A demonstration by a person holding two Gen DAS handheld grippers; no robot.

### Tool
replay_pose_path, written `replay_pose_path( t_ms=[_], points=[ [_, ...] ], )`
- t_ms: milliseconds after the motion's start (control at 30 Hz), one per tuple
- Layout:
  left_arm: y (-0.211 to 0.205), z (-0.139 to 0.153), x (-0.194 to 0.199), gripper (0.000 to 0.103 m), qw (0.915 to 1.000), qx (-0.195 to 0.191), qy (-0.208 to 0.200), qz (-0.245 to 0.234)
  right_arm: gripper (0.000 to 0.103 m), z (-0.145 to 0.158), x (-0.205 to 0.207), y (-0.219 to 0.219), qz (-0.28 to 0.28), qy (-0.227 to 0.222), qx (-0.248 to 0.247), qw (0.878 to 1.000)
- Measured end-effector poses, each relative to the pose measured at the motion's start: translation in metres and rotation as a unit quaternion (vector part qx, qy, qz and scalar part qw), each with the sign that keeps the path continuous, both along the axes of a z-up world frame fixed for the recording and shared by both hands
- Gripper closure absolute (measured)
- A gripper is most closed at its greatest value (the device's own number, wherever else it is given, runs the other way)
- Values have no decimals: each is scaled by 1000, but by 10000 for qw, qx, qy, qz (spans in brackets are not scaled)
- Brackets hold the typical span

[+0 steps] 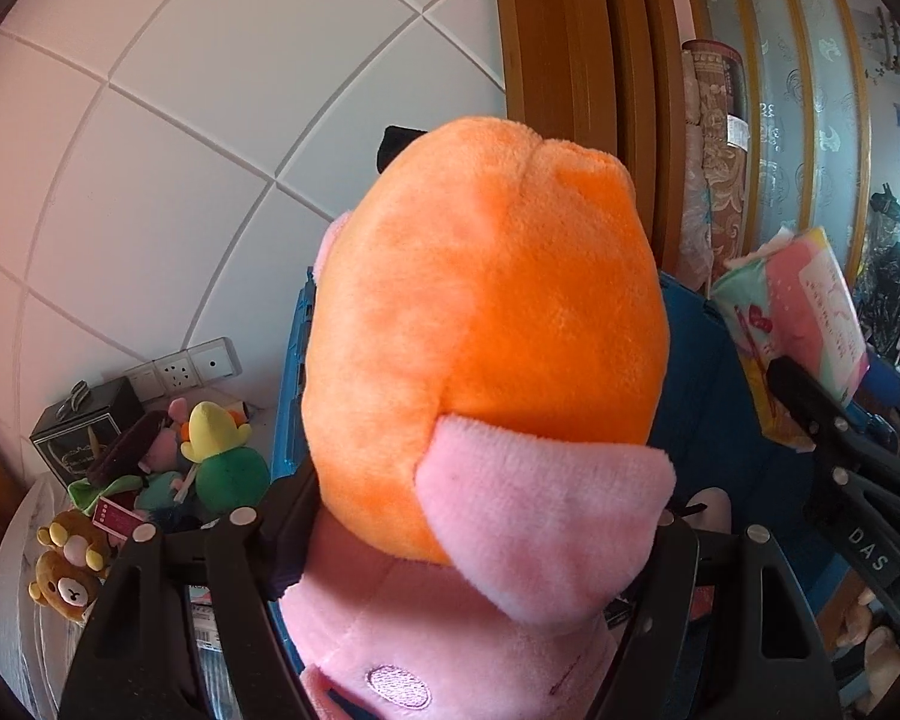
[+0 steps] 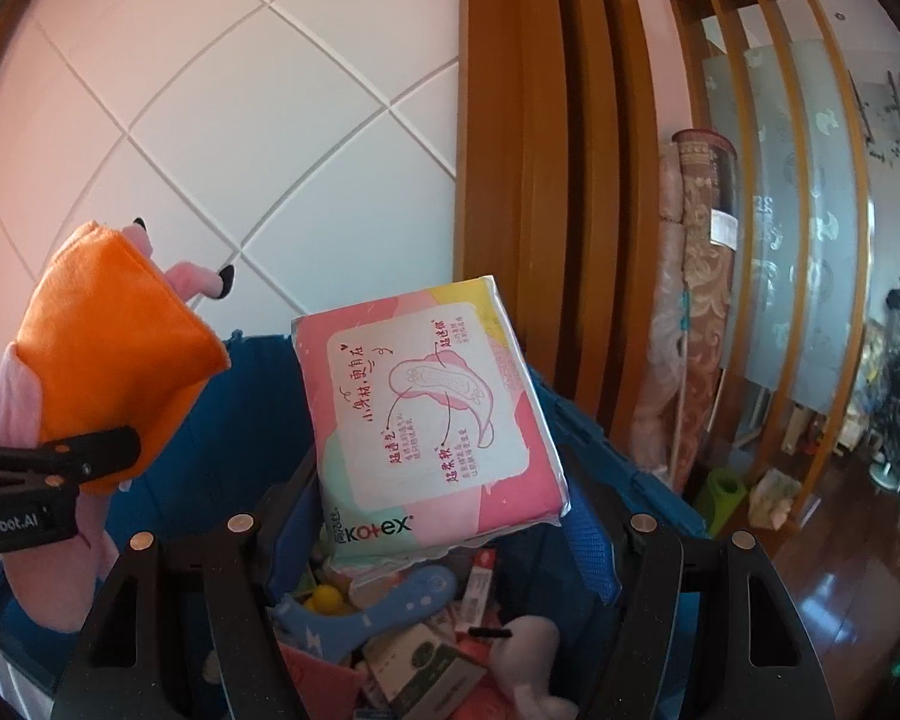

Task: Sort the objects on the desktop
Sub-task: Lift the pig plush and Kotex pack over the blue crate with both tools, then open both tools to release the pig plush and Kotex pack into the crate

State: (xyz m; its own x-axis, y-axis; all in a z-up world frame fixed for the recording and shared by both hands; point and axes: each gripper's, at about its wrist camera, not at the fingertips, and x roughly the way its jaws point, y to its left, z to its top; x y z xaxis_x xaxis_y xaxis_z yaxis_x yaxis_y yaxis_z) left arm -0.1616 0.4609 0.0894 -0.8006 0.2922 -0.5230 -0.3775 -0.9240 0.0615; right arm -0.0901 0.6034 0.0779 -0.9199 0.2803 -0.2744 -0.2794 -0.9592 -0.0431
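**Both grippers carry a load above the blue bin**

The left gripper (image 1: 474, 534) has its jaws pinching a plush pig (image 1: 486, 336) in an orange dress. The toy fills the space between the jaws and stands up and forward from them, its pink body down at their base and one pink arm lying across the front.

The right gripper (image 2: 444, 516) has its jaws closed on a pink pack of sanitary pads (image 2: 432, 414). The pack rises upright from between the jaws, its printed face toward the camera.

Below and ahead of both pairs of jaws sits a blue bin (image 2: 588, 450). Inside it, under the right jaws, lie a blue toy (image 2: 390, 606), small boxes and other bits.

Seen from the right wrist, the pig hangs to the left of the pack, apart from it.

Far left of the left jaws, a heap of small soft toys (image 1: 210, 456) rests on the worktop (image 1: 12, 594) by a wall socket (image 1: 180, 372).
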Motion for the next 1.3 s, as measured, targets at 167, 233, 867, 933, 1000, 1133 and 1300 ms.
replay_pose_path(
  t_ms=[167, 233, 867, 933, 1000, 1133, 1300],
  points=[
    [6, 0, -7, 27, 9996, -121, 92, 233, 32, 12, -3, -3, -31, 329, 314, 9990],
    [8, 2, -14, 26, 9992, -172, -55, 346, 32, 19, -8, -6, -47, 384, 503, 9980],
    [16, -10, -18, 24, 9977, -236, -585, 247, 13, -2, -57, -2, 147, -941, 462, 9944],
    [15, -10, -18, 24, 9977, -233, -591, 242, 8, -2, -55, -5, 73, -923, 472, 9946],
    [14, -10, -18, 24, 9977, -237, -594, 232, 8, -3, -54, -6, 38, -935, 479, 9945],
    [12, -9, -19, 24, 9979, -186, -581, 236, 4, -3, -53, -5, -39, -926, 483, 9945],
    [11, -10, -20, 24, 9977, -182, -611, 247, 3, -3, -50, -5, -87, -885, 526, 9947]
  ],
)
